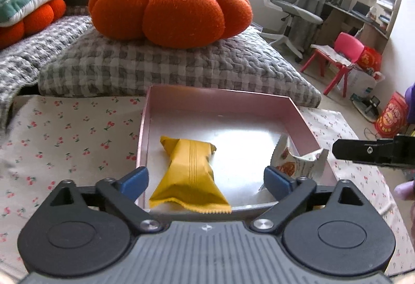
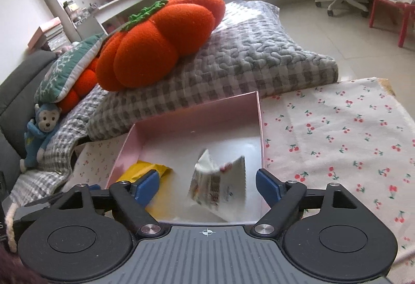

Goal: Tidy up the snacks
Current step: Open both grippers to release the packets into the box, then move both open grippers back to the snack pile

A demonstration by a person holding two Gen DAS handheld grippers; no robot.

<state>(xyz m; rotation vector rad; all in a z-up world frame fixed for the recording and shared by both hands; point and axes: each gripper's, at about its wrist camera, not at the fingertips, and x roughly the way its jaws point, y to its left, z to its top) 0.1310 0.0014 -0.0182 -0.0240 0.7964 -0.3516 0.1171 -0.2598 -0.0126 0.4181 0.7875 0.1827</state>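
Observation:
A shallow pink box [image 1: 223, 96] [image 2: 197, 107] sits on the cherry-print cloth. Inside it lies a yellow snack packet [image 1: 189, 172], whose corner shows in the right wrist view [image 2: 145, 170]. My left gripper [image 1: 206, 180] is open above the packet, its blue pads clear of it on both sides. A white snack packet with red print [image 2: 220, 185] stands tilted and blurred in the box's right half; its edge leans on the box wall [image 1: 298, 164]. My right gripper [image 2: 207, 185] is open, with pads apart from that packet. One of its fingers [image 1: 373, 151] shows at the right edge of the left wrist view.
Behind the box a grey checked quilt [image 1: 181, 69] carries a big orange pumpkin cushion [image 1: 171, 9] [image 2: 160, 40]. The cherry-print cloth [image 2: 337, 133] spreads to both sides. A blue monkey toy [image 2: 39, 133] hangs at the left. An office chair [image 1: 288, 4] and a red chair [image 1: 339, 56] stand farther off.

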